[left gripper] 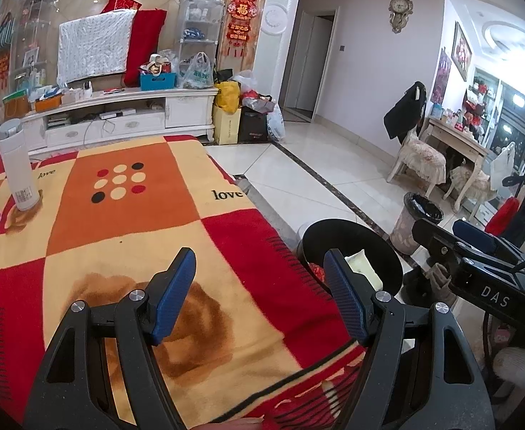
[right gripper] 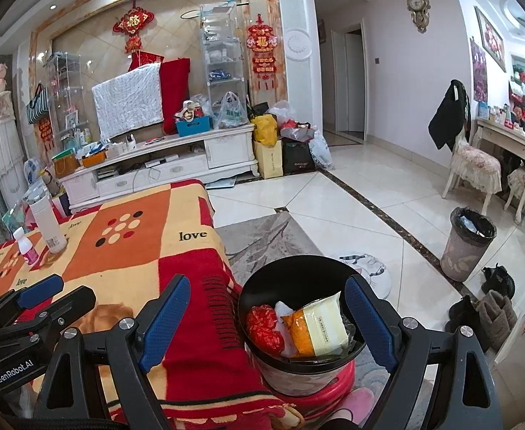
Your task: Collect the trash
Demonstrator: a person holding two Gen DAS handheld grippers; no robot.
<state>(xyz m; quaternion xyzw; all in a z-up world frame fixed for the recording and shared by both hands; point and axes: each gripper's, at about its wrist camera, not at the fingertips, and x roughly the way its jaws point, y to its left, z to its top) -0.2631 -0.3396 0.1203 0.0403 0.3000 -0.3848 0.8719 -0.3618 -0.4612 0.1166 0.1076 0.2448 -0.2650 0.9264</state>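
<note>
I found both tools open and empty: the left tool (left gripper: 259, 279) above the blanket-covered tabletop (left gripper: 126, 222), the right tool (right gripper: 266, 308) over its edge. The trash, a yellow packet (right gripper: 321, 326) and red wrapper (right gripper: 264, 326), lay inside the black bin (right gripper: 298, 268) beside the tabletop.

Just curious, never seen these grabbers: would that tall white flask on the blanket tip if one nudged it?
Probably. The white flask is tall and narrow, standing upright on a soft blanket, so a high push could topple it. Its smooth sides look slippery. Being cylindrical, it would likely roll afterwards.
</note>
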